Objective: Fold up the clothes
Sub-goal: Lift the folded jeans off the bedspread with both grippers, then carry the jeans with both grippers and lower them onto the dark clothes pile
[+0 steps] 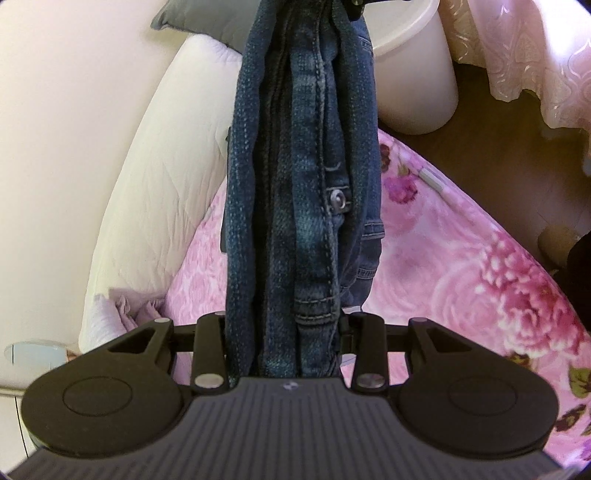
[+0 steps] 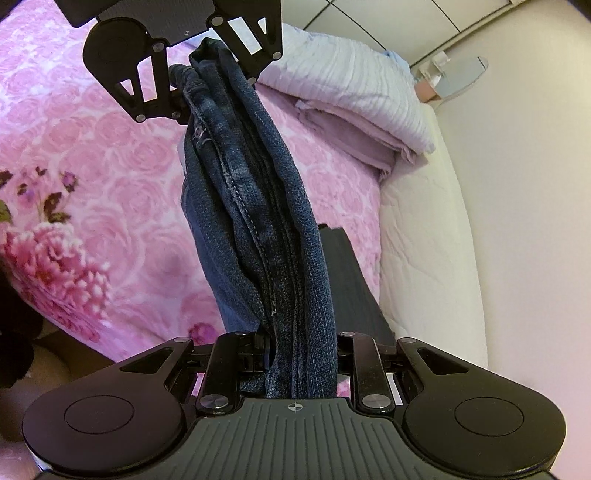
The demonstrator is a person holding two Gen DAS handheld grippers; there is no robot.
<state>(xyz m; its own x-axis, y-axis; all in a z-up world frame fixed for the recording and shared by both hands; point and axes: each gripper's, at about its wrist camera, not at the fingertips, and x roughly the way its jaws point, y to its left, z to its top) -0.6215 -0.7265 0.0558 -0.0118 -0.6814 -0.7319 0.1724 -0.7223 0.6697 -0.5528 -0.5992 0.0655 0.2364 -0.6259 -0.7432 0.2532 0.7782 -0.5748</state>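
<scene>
A bunched pair of dark blue jeans [image 1: 295, 184] hangs stretched between my two grippers above a bed with a pink floral bedspread [image 1: 461, 266]. In the left wrist view my left gripper [image 1: 299, 155] is shut on the denim, which hides most of both fingers; a rivet and seams face the camera. In the right wrist view my right gripper [image 2: 269, 240] is shut on the other end of the jeans [image 2: 258, 206], with one black finger [image 2: 351, 273] showing beside the cloth. The left gripper [image 2: 201, 79] appears at the top there, clamped on the waistband end.
A white bucket [image 1: 413, 74] stands on the wooden floor [image 1: 487, 158] beyond the bed's corner, near a pale patterned curtain [image 1: 535, 55]. Folded lilac bedding [image 2: 354, 103] and a grey pillow [image 1: 199, 22] lie by the white padded bed edge [image 2: 424, 221] along the wall.
</scene>
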